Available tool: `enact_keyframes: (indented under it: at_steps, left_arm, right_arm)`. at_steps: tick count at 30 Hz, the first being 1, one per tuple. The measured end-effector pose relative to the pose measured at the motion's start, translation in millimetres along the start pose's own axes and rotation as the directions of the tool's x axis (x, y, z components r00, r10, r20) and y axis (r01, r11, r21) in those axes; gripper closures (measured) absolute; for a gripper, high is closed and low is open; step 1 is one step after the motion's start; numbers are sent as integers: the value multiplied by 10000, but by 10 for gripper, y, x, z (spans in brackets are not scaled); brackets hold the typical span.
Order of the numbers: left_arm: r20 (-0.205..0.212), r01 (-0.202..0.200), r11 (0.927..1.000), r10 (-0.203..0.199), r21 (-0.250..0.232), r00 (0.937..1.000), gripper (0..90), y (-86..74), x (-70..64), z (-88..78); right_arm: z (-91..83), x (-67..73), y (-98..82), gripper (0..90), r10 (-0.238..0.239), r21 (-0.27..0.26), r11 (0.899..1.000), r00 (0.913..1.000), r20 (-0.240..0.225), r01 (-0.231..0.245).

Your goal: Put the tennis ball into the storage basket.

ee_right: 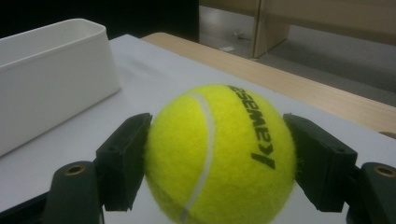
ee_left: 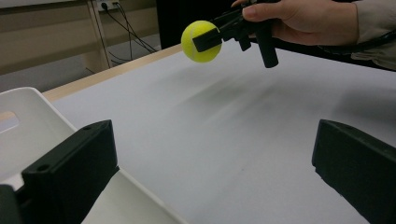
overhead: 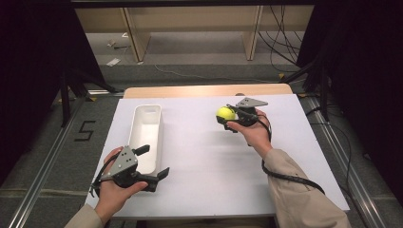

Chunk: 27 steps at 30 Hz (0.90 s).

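Hiding part of the tennis ball (overhead: 225, 113) behind the black jaws in the high view; cutting off the near end of the white tray (ee_left: 28, 126) at the frame edge in the left gripper view, and its far end in the right gripper view. Holding the right hand-held gripper (overhead: 227, 115) above the far right part of the white bench (overhead: 214, 161), jaws pointing left toward the tray, right hand (overhead: 254, 133) wrapped around its body. Clamping the yellow ball from both sides, pads pressing into the felt, ball lifted clear of the bench. Resting the left hand-held gripper (overhead: 154, 162) low at the near left, just beside the tray's near end, jaws standing wide apart with nothing between them. Showing black lettering and a white seam on the ball (ee_right: 219, 154) in the right gripper view. Showing the ball in the air (ee_left: 201, 41) in the left gripper view.
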State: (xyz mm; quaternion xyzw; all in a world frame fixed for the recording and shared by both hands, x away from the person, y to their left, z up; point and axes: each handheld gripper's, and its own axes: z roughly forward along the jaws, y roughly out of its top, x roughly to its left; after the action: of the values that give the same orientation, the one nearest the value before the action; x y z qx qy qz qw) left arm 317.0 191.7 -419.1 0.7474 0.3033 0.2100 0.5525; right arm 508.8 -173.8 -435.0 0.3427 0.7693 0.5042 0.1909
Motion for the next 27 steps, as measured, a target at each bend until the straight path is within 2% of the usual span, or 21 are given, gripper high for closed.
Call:
enact_keyframes:
  at_steps: [27]
  left_arm:
    - [2,-32,10000,32,-5,10000,0,1,7,0]
  right_arm:
    - [20,113,104,273,-84,-300,9995,9997,-237,77]
